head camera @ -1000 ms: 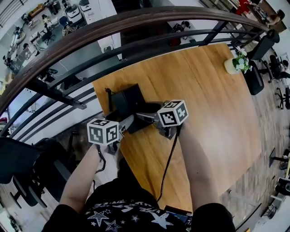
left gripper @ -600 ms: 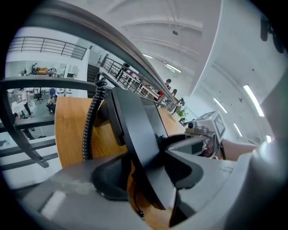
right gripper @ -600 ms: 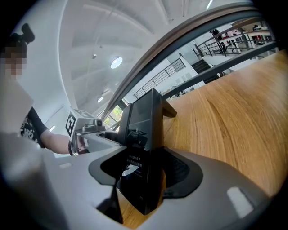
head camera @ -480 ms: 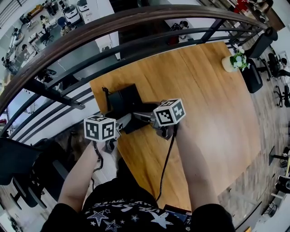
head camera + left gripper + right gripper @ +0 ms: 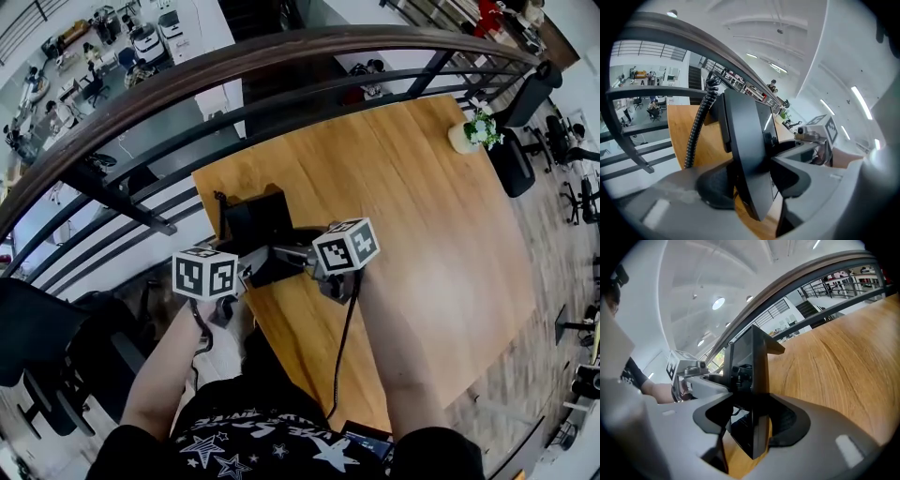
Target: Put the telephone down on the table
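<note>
The black telephone (image 5: 255, 217) is at the left corner of the wooden table (image 5: 412, 216), its coiled cord (image 5: 697, 127) hanging on its left side. My left gripper (image 5: 253, 269) grips its near edge from the left and my right gripper (image 5: 289, 255) from the right. In the left gripper view the telephone (image 5: 746, 150) stands edge-on between the pads of my left gripper (image 5: 750, 185). The right gripper view shows the same telephone (image 5: 752, 376) pinched in my right gripper (image 5: 752, 423). Both pairs of jaws are closing on it.
A dark curved railing (image 5: 187, 70) runs just beyond the table's far edge, with open floor far below. A white pot of flowers (image 5: 472, 133) stands at the table's far right corner, and a black office chair (image 5: 523, 141) is beside it.
Both grippers have tightened on the telephone's near edge and moved a little with it, slightly upward.
</note>
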